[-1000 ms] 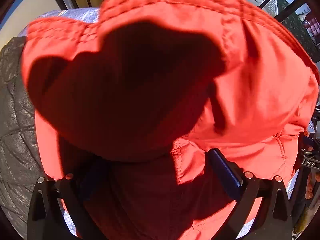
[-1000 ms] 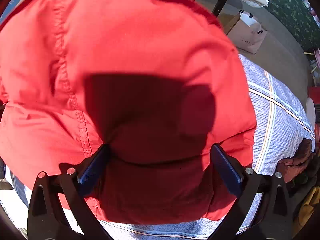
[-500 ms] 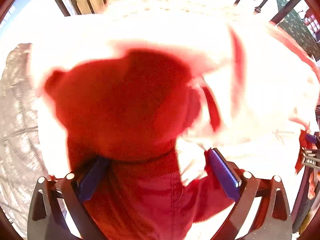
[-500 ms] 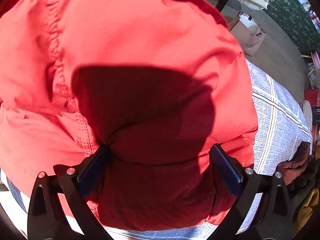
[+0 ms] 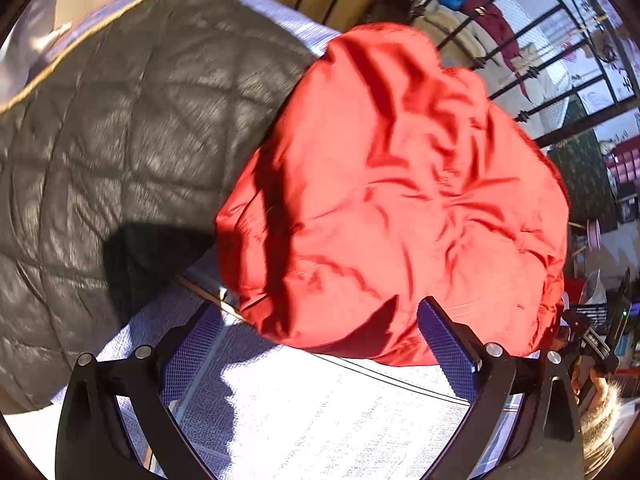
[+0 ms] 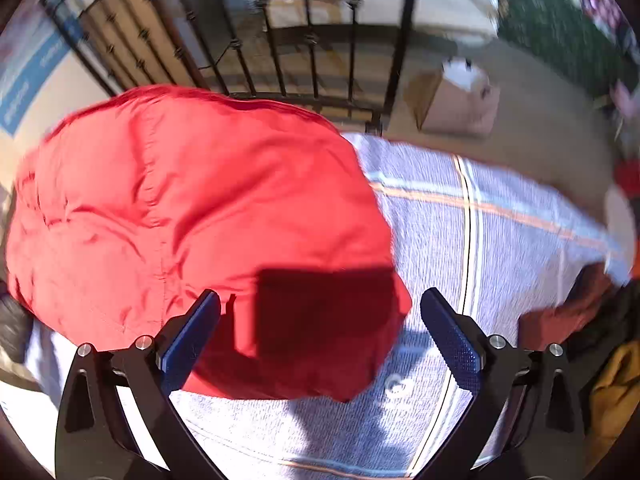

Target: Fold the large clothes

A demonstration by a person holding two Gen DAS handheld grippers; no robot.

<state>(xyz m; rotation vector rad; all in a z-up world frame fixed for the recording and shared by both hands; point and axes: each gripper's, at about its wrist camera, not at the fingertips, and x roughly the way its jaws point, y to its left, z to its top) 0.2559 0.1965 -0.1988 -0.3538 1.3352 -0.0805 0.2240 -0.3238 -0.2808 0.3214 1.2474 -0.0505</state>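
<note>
Sunlit striped bedcover fills the ground under both grippers, with black iron railing behind. Each tool points forward and down over the cloth. The left gripper has its jaws spread wide and empty; the red jacket lies bunched just ahead, its near edge over the right finger's tip, a black quilted jacket beyond the left finger. The right gripper is likewise wide apart, grasping nothing, the red jacket's corner between its fingers, bare cover beyond the right finger.
</note>
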